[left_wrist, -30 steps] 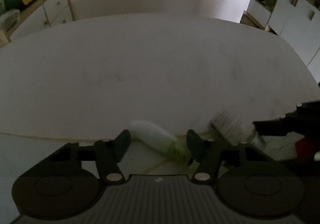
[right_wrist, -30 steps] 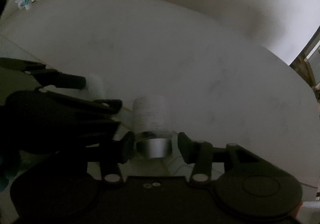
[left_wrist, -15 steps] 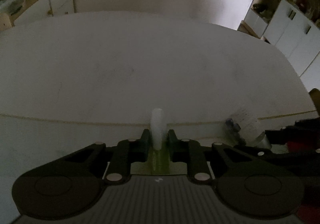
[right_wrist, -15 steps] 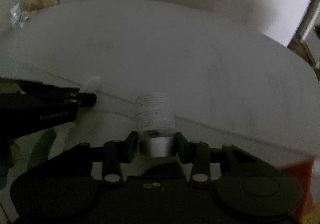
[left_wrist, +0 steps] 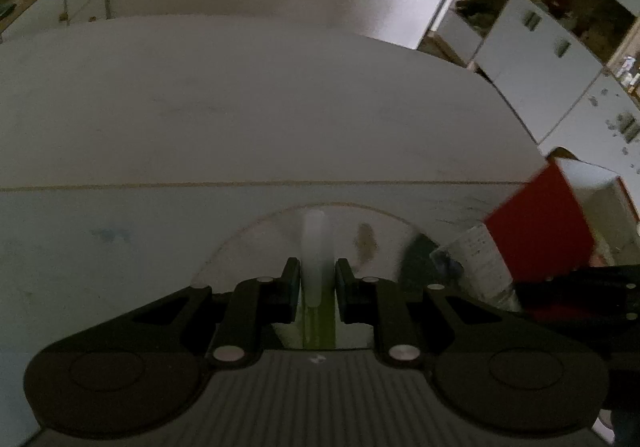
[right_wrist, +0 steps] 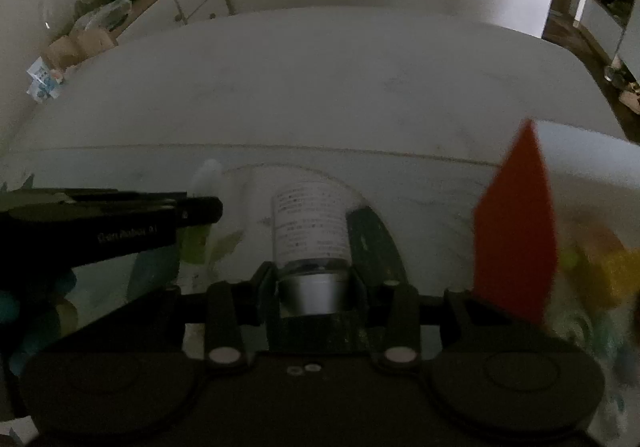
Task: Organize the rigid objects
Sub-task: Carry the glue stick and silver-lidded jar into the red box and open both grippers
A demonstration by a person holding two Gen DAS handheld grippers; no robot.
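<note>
Left wrist view: left gripper (left_wrist: 317, 279) clamped on slim frosted white tube w/ green end (left_wrist: 315, 247), held above pale table (left_wrist: 240, 107).

Right wrist view: right gripper (right_wrist: 314, 283) clamped on silver cap of white printed-label bottle (right_wrist: 308, 223), beside red box (right_wrist: 516, 227).

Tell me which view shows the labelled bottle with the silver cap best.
The right wrist view: the labelled bottle sits centred, silver cap clamped in the right claw, its print facing the camera. The left wrist view catches only part of it at the right, blurred, behind a red box.
</note>
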